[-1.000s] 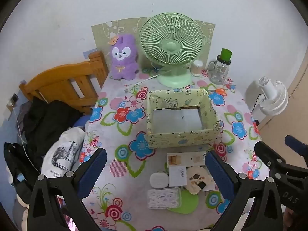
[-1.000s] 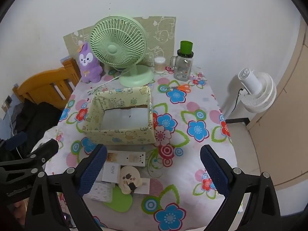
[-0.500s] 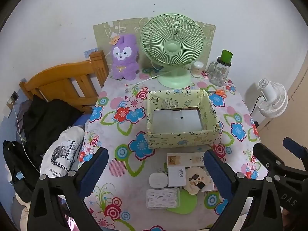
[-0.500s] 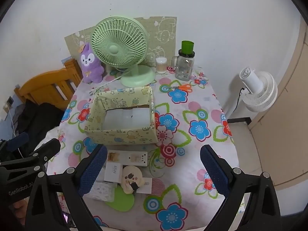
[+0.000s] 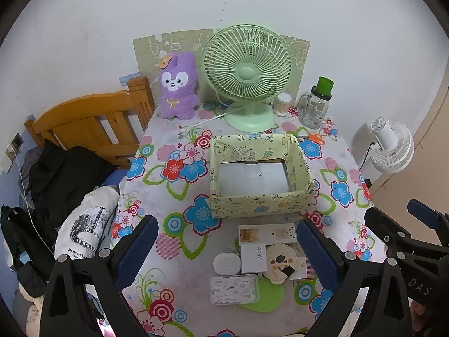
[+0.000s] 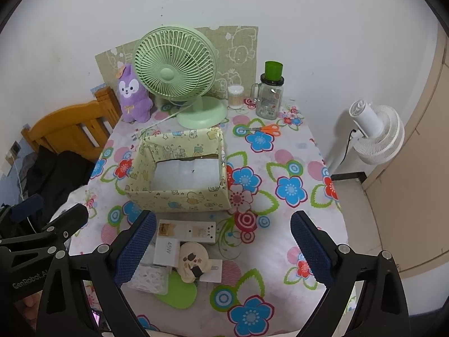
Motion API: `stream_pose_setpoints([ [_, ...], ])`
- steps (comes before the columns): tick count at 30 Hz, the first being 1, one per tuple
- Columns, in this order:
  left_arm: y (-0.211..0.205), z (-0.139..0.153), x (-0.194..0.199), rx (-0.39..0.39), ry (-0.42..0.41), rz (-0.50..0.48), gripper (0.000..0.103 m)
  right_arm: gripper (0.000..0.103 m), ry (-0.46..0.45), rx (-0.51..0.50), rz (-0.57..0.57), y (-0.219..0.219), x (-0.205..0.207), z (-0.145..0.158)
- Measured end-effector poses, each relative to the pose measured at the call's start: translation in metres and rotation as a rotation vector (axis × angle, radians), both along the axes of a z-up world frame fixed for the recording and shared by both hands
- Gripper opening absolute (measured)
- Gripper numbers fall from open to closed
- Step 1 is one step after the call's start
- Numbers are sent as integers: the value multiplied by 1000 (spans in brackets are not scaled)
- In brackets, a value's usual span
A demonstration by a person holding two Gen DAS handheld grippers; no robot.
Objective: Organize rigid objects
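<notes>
Left gripper [image 5: 227,248]: jaws spread wide, empty.
Box [image 5: 259,175]: frame centre on the bench, hollow.
Clutter: lower centre; long white carton [image 5: 266,233] looks light, stiff, best pinched across narrow sides.
Right gripper [image 6: 223,247]: jaws released, empty.

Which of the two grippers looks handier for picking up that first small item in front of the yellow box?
Probably the left gripper: the cluster, like the round white case, lies between its open fingers. The right gripper is open too, with the pile off toward its left finger.
</notes>
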State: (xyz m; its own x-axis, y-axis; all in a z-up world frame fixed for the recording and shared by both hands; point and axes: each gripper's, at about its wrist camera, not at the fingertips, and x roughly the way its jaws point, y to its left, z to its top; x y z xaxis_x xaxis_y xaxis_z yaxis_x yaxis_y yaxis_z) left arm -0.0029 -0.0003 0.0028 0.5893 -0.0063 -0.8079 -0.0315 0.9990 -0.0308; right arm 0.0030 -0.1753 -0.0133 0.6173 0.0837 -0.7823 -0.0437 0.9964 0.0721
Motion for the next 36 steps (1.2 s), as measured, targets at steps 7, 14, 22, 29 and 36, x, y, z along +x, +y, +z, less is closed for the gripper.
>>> stream_pose_setpoints([
  [7, 0, 2, -4, -10, -13, -4, 99, 98, -16, -23, -2, 2, -3, 3],
  [14, 1, 1, -4, -9, -15, -3, 99, 98, -19, -16, 1, 3, -4, 4],
  [22, 0, -1, -5, -1, -12, -4, 99, 98, -14, -9, 0, 3, -3, 4],
  [29, 1, -3, -4, 1, -8, -2, 99, 98, -7, -7, 1, 4, -2, 1],
  [36, 1, -6, -4, 8, 1, -8, 99, 98, -17, -36, -10, 6, -1, 2],
])
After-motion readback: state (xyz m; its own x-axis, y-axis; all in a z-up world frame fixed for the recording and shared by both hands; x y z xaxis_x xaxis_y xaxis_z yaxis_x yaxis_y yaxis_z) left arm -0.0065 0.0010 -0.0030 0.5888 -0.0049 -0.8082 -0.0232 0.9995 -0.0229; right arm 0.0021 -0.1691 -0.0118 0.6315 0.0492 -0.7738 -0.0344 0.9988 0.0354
